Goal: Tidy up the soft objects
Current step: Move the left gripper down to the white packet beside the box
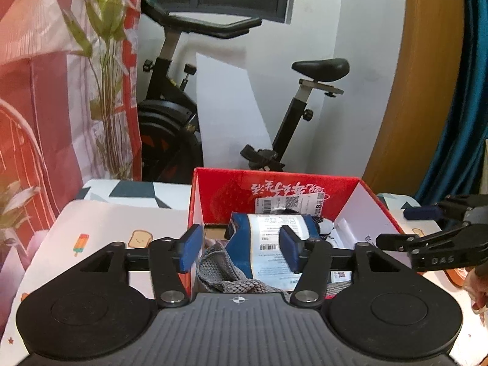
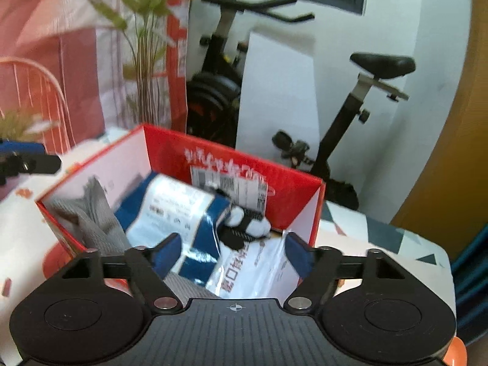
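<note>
A red cardboard box stands open on the table. In it lie a blue-and-white plastic mailer, a grey knitted cloth, a black-and-white fluffy item and a clear-white printed bag. My left gripper hovers open over the box's near left side, the mailer showing between its blue pads without touching them. My right gripper is open above the white bag and holds nothing. It also shows at the right edge of the left wrist view, right gripper.
The table wears a white cloth with cartoon prints. Behind the box stand an exercise bike, a leafy plant and a red patterned hanging. A wooden panel and blue curtain are at the right. A hand holds the right gripper.
</note>
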`<action>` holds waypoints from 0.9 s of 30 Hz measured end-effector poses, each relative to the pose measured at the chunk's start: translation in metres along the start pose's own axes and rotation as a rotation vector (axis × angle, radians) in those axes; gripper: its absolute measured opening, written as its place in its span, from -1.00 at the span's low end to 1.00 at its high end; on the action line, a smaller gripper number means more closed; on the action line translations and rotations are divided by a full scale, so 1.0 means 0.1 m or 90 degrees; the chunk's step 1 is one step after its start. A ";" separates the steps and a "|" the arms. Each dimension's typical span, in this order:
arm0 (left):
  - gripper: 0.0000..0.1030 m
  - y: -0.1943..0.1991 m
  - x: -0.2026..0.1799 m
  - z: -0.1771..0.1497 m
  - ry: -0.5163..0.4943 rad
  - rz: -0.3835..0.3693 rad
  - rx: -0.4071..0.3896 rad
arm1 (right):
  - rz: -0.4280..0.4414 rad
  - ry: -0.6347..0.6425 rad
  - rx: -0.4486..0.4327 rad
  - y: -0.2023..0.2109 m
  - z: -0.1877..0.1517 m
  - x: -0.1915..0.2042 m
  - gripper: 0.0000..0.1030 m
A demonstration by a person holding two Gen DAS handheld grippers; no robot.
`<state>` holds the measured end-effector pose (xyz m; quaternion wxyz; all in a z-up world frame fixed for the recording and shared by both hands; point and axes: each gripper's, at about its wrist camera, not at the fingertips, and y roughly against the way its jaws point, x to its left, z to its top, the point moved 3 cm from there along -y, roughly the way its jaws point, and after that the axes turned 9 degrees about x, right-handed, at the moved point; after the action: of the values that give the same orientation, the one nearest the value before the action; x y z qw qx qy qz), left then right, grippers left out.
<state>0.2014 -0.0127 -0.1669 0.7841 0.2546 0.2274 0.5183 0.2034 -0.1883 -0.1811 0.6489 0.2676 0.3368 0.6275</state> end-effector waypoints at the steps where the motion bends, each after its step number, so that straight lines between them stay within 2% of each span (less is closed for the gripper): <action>1: 0.30 0.03 -0.01 -0.01 -0.003 -0.001 -0.004 | 0.001 -0.004 -0.012 0.06 0.00 0.00 0.62; 3: 0.37 0.09 -0.03 -0.03 -0.011 -0.007 -0.010 | 0.003 -0.008 -0.031 0.18 -0.01 0.01 0.81; 7: 0.48 0.19 -0.07 -0.11 -0.026 -0.010 -0.017 | 0.013 -0.017 -0.057 0.35 -0.07 0.06 0.99; 13: 0.58 0.35 -0.08 -0.28 -0.032 -0.008 -0.018 | 0.031 -0.040 -0.078 0.50 -0.21 0.17 0.99; 23: 0.55 0.46 0.01 -0.67 -0.014 -0.019 0.003 | 0.051 -0.035 -0.100 0.56 -0.67 0.44 0.96; 26: 0.42 0.44 0.04 -0.78 -0.003 -0.024 0.012 | 0.062 -0.049 -0.108 0.55 -0.80 0.49 0.81; 27: 0.31 0.42 0.05 -0.82 0.001 -0.028 0.018 | 0.065 -0.055 -0.111 0.55 -0.84 0.51 0.72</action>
<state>0.1229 0.0193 -0.2039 0.7914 0.2605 0.2409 0.4978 0.1028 -0.1404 -0.1975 0.6508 0.2540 0.2388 0.6745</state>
